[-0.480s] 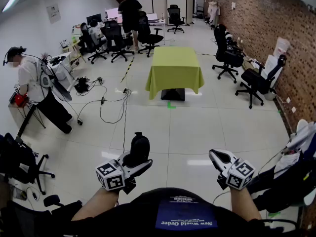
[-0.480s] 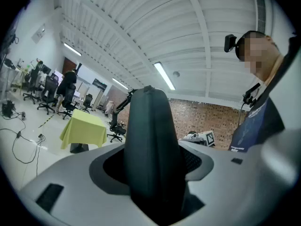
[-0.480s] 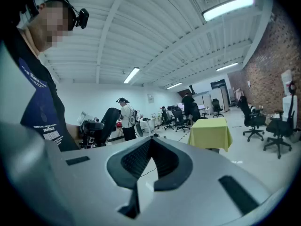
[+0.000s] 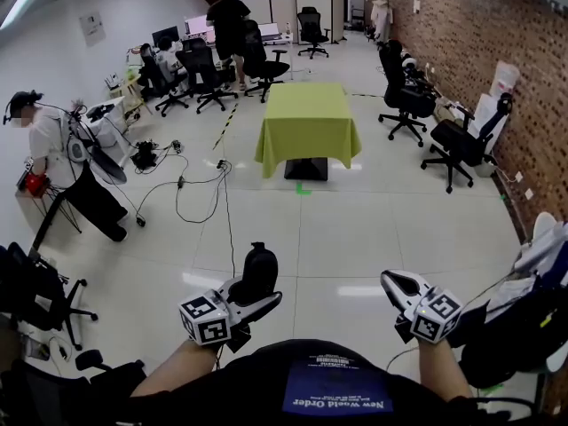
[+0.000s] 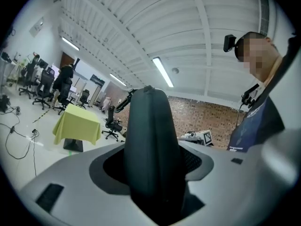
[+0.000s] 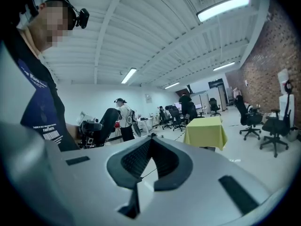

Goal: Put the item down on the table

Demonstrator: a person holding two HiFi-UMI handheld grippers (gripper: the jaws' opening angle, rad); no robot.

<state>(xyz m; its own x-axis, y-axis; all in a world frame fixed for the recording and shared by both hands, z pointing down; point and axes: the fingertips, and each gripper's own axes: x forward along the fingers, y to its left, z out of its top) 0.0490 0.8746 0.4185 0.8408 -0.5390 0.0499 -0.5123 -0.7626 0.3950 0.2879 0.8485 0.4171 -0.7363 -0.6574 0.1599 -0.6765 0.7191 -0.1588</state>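
Observation:
My left gripper (image 4: 255, 296) is shut on a dark, rounded, upright item (image 4: 258, 271), low in the head view over the tiled floor. In the left gripper view the item (image 5: 149, 135) fills the space between the jaws and stands well above them. My right gripper (image 4: 392, 281) is shut with nothing in it; in its own view the pads (image 6: 141, 159) meet at the tips. The table, under a yellow-green cloth (image 4: 306, 121), stands several steps ahead in the middle of the room. It also shows in both gripper views (image 5: 77, 123) (image 6: 205, 129).
Black office chairs (image 4: 404, 96) line the brick wall on the right. Desks with chairs and people (image 4: 226, 25) fill the back left. A person (image 4: 40, 140) stands at a stand on the left. Cables (image 4: 191, 189) trail over the floor left of the table.
Both grippers sit slightly lower and further right in the head view. The table has shifted a little left. Both grips look the same.

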